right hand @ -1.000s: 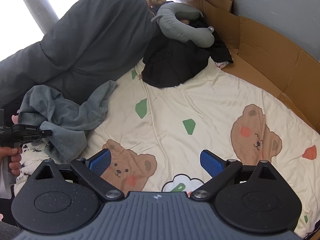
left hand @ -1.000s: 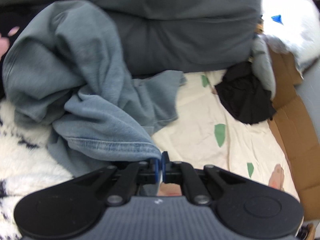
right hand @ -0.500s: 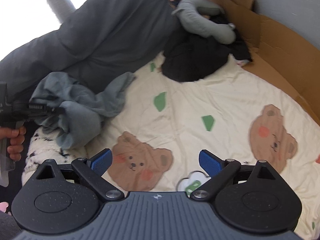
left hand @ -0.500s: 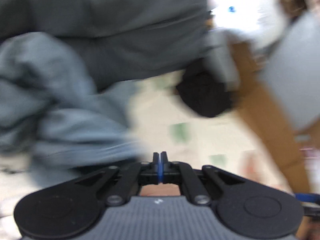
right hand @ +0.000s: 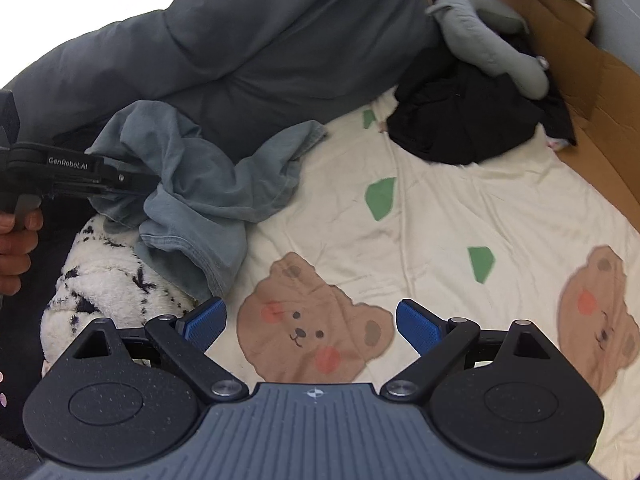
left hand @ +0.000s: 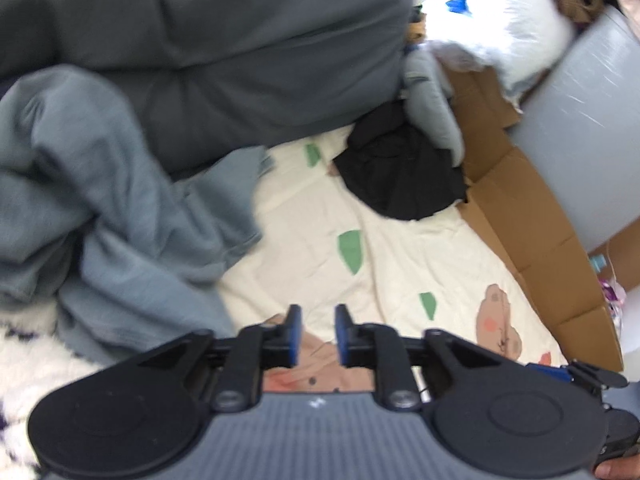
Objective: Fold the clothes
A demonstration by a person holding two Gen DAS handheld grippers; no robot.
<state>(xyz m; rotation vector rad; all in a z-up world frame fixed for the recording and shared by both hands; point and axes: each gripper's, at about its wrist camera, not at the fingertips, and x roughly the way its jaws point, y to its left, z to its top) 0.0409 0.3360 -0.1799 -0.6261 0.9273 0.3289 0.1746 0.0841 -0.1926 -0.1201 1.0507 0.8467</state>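
A crumpled blue-grey garment point(left hand: 120, 216) lies on the left of the bed, partly on the white fuzzy blanket; it also shows in the right wrist view point(right hand: 200, 192). My left gripper point(left hand: 316, 334) is slightly open and empty, just right of the garment's hem, above the bear-print sheet point(left hand: 400, 264). In the right wrist view the left gripper point(right hand: 120, 180) reaches into the garment from the left. My right gripper point(right hand: 310, 322) is wide open and empty, low over the sheet point(right hand: 440, 216). A black garment point(right hand: 464, 120) lies heaped at the far side.
A dark grey duvet point(right hand: 260, 40) is piled along the back. A grey neck pillow point(right hand: 488, 40) rests on the black garment. Cardboard point(right hand: 592, 64) lines the right edge by the wall. A white fuzzy patterned blanket point(right hand: 108, 284) lies at the left.
My left gripper was shut on the blue-grey garment's hem; it has swung right, opened slightly and let go. My right gripper has shifted left, toward the garment.
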